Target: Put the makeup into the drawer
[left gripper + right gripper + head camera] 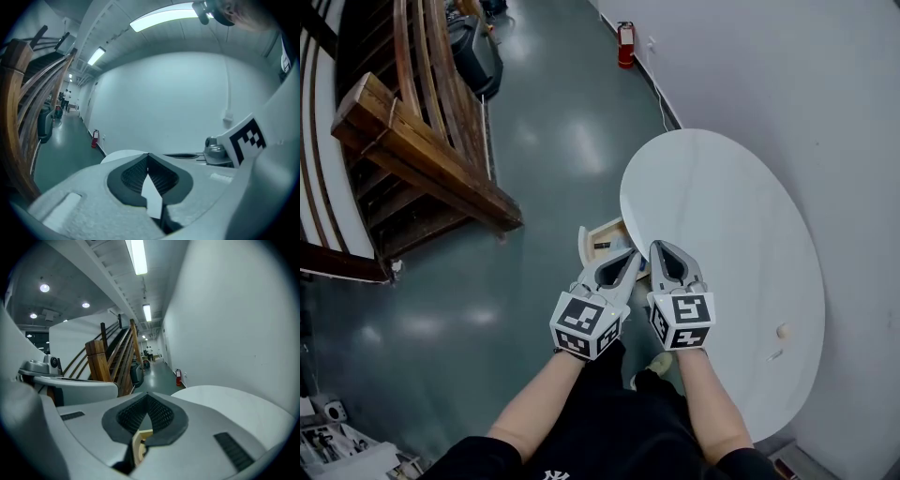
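Side by side over the near left edge of a round white table (722,234), both grippers point forward, away from me. The left gripper (630,255) is shut, its jaws meeting at the tip (148,155) with nothing between them. The right gripper (664,247) is shut too and holds nothing (147,395). Below them on the floor, beside the table's edge, sits a pale wooden drawer box (602,238), and a sliver of it shows through the right jaws (139,446). A small dark item lies inside it; what it is I cannot tell. A small beige object (783,330) lies on the table's right side.
A wooden staircase (422,155) fills the left. A red fire extinguisher (625,44) stands at the white wall (787,84), which runs close along the table's right. A black bin (473,52) sits far back. My shoe (659,362) is under the grippers.
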`<action>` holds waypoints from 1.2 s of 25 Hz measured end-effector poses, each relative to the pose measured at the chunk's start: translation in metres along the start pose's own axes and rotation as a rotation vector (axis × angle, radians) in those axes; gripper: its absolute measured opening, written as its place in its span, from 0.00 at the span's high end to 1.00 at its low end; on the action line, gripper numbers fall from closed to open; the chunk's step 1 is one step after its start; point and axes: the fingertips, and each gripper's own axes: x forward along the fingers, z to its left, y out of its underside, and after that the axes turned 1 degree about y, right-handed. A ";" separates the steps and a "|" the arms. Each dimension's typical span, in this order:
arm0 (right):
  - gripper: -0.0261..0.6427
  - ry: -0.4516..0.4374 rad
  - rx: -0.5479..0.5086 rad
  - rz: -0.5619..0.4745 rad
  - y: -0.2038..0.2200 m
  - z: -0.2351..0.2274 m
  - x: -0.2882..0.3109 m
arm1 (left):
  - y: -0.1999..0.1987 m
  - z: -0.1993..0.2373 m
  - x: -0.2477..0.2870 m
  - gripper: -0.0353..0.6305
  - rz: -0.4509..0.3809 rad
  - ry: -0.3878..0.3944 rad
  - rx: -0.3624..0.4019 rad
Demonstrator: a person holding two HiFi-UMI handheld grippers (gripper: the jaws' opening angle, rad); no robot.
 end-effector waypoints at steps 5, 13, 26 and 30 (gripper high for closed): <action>0.94 -0.002 -0.011 -0.083 -0.043 -0.010 -0.032 | -0.029 -0.031 -0.002 0.93 -0.038 0.011 0.036; 0.94 0.000 -0.061 -0.164 -0.083 -0.014 -0.077 | -0.066 -0.066 -0.007 0.93 -0.087 0.027 0.084; 0.94 0.012 -0.107 -0.261 -0.112 -0.028 -0.134 | -0.085 -0.123 -0.009 0.93 -0.134 0.069 0.128; 0.94 0.007 -0.111 -0.272 -0.116 -0.027 -0.145 | -0.089 -0.134 -0.014 0.93 -0.142 0.073 0.134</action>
